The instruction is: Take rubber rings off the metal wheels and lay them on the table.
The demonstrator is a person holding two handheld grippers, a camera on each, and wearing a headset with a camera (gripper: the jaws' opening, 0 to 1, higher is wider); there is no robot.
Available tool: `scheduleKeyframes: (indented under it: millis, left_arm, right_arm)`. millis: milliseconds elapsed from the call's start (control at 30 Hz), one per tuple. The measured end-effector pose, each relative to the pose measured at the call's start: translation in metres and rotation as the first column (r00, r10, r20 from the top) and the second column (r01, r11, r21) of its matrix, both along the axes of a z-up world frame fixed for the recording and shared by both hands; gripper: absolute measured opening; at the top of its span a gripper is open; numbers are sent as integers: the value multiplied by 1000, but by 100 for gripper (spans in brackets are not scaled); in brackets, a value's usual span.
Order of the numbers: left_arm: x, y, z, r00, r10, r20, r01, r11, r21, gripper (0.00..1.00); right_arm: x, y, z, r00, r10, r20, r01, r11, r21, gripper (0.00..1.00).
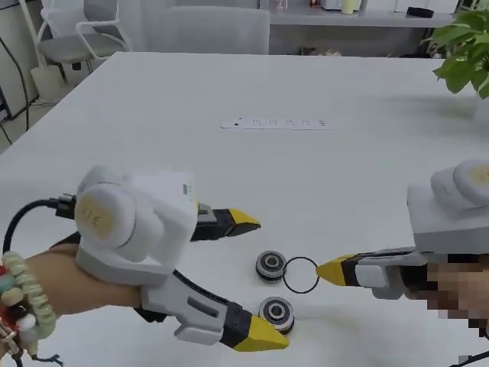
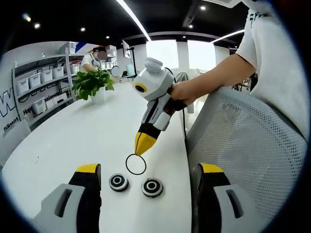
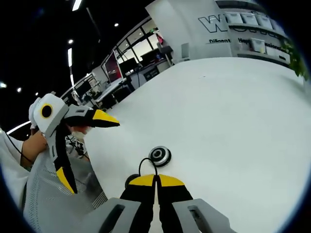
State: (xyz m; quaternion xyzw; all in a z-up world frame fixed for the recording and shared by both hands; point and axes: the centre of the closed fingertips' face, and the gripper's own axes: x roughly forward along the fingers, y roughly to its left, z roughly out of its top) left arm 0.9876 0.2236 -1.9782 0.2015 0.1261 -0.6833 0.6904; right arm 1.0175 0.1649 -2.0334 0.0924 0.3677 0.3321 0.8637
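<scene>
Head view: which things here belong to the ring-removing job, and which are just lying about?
Part of the job: far round metal wheel; near round metal wheel; thin black rubber ring; right gripper, shut on that ring; left gripper, open.

Just lying about: flat white power strip; green leafy plant; pale office chair.

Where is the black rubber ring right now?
Head view, low centre: the rubber ring is pinched by the right gripper, just right of the farther metal wheel.

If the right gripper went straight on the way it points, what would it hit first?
Probably the wheel just past the ring that the right gripper pinches, though height is unclear.
</scene>
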Motion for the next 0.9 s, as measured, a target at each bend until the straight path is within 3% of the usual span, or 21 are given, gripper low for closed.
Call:
scheduleKeyframes:
  millis: [233, 467, 667, 900]
  left_arm:
    - [9, 15, 39, 998, 52, 30, -50, 996, -68, 83]
    - [11, 49, 57, 989, 128, 74, -122, 989, -77, 87]
    - [13, 81, 54, 972, 219, 80, -214, 975, -67, 88]
    - [9, 107, 39, 952, 302, 39, -300, 952, -62, 89]
  right_arm:
    - [2, 0, 6, 999, 2, 32, -2, 1000, -2, 0]
    - [2, 0, 12, 999, -10, 48, 10, 1000, 15, 0]
    - [4, -1, 18, 998, -23, 61, 21, 999, 33, 0]
    - [5, -3, 20, 997, -35, 64, 32, 998, 52, 0]
